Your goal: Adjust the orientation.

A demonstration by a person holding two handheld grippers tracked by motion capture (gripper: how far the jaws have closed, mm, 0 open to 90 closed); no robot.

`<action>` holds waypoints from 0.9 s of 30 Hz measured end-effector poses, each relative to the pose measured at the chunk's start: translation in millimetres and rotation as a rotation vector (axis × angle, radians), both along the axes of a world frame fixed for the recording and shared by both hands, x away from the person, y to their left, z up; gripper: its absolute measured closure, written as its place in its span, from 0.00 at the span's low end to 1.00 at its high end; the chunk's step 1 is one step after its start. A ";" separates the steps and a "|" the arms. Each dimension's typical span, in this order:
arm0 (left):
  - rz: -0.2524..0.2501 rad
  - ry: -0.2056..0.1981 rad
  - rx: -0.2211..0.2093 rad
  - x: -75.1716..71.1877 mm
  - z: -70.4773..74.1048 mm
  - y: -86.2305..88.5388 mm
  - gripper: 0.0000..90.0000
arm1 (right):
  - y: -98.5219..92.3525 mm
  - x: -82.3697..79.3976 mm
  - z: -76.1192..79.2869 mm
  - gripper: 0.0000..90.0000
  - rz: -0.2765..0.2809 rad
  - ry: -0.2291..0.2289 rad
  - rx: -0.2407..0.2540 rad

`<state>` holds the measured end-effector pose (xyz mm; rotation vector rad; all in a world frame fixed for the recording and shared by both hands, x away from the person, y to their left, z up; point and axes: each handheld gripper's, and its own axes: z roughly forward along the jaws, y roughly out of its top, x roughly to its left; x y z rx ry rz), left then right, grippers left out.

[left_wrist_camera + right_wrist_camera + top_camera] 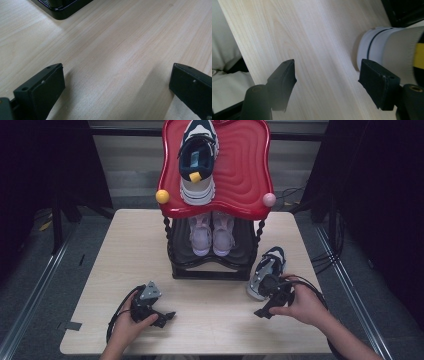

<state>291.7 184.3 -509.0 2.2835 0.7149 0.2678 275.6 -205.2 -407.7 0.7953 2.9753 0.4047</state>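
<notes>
Pale wood table (210, 320) bare between grippers; both fingers apart, sneaker (267, 270) beside right gripper (265, 310).

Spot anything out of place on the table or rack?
One sneaker lies alone on the table beside the rack's right foot, next to the right gripper. Its apparent mate sits on the red top shelf. A pink pair sits below.

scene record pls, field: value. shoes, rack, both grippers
rack: black two-tier stand with red top tray, on table
top tray: one navy-white sneaker
lower shelf: pair of pink shoes
loose sneaker: on table, right of rack
right gripper: open, nothing between jaws, sneaker toe beside one jaw
left gripper: open over bare wood
</notes>
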 end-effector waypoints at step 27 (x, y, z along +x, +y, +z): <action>0.006 -0.004 -0.007 -0.1 -0.3 -0.4 0.00 | -15.9 35.7 33.8 0.39 -0.070 -0.070 -0.027</action>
